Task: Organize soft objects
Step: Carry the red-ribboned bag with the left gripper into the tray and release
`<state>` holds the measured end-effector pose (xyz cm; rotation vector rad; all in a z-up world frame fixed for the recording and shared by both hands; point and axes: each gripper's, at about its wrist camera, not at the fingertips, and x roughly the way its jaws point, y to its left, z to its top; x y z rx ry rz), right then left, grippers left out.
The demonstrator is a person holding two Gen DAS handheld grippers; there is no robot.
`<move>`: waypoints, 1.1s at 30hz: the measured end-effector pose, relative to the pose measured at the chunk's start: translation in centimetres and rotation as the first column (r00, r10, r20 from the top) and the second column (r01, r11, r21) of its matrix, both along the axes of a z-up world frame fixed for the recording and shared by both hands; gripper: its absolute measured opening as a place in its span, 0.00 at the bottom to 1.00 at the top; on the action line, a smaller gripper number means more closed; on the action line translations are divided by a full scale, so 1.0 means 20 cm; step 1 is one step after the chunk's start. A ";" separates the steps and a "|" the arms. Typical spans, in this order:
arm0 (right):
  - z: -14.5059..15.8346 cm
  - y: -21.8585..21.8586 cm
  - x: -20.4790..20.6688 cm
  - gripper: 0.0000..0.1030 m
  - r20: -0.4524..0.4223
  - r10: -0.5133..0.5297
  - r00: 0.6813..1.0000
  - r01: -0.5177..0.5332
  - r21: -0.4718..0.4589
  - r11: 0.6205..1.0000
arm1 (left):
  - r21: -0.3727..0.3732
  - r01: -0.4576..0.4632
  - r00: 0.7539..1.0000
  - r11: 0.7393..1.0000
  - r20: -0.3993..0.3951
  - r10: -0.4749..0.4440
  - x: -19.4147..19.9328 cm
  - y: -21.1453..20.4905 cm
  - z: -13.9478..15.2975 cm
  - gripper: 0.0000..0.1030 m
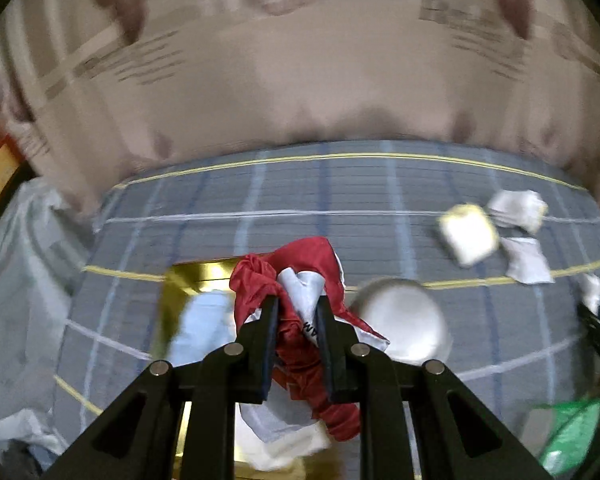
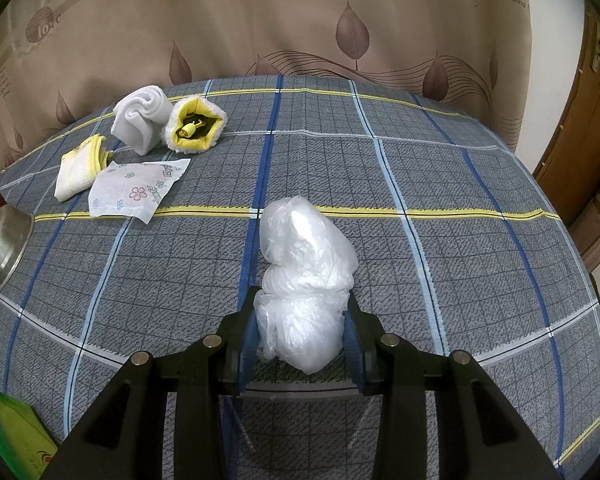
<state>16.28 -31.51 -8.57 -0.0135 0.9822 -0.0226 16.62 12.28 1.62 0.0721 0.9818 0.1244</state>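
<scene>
Partly done. Left gripper [image 1: 298, 312] clamped on red-and-white cloth [image 1: 296, 276] above gold box [image 1: 192, 280]; right gripper [image 2: 300, 328] clamped on plastic bag [image 2: 304, 276] right of it. Folded cloths [image 2: 140, 124] remaining.

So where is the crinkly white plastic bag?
In the right wrist view, the bunched plastic bag sits low in the middle, squeezed between the right gripper jaws, on the checked cloth.
</scene>
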 end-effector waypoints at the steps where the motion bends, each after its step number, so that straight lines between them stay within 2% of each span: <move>1: 0.00 0.00 0.00 0.35 0.000 0.000 1.000 0.000 -0.001 1.000 | 0.003 -0.016 1.000 1.000 -0.004 0.017 0.01 0.05 -0.01 0.18; 7: 0.00 0.00 0.00 0.35 0.000 0.000 1.000 0.000 0.000 1.000 | 0.014 -0.072 0.996 0.997 -0.056 0.073 0.09 0.25 -0.11 0.18; 12: 0.00 0.00 0.00 0.35 0.000 -0.001 1.000 0.001 0.000 1.000 | 0.014 -0.090 0.992 0.996 -0.084 0.091 0.13 0.30 -0.20 0.19; 17: 0.00 0.00 0.00 0.35 0.000 -0.001 1.000 0.001 0.000 1.000 | 0.059 -0.106 0.988 0.993 -0.102 0.111 0.18 0.33 -0.26 0.22; 20: 0.00 0.00 0.00 0.35 0.000 0.000 1.000 0.000 -0.001 1.000 | 0.072 -0.127 0.986 0.989 -0.103 0.134 0.19 0.35 -0.28 0.30; 26: 0.00 -0.01 0.00 0.35 0.000 -0.001 1.000 0.001 0.000 1.000 | 0.048 -0.142 0.981 0.989 -0.126 0.147 0.20 0.40 -0.28 0.37; 33: 0.00 -0.01 0.00 0.35 0.000 -0.001 1.000 0.001 0.000 1.000 | 0.012 -0.175 0.980 0.984 -0.091 0.175 0.15 0.45 -0.20 0.39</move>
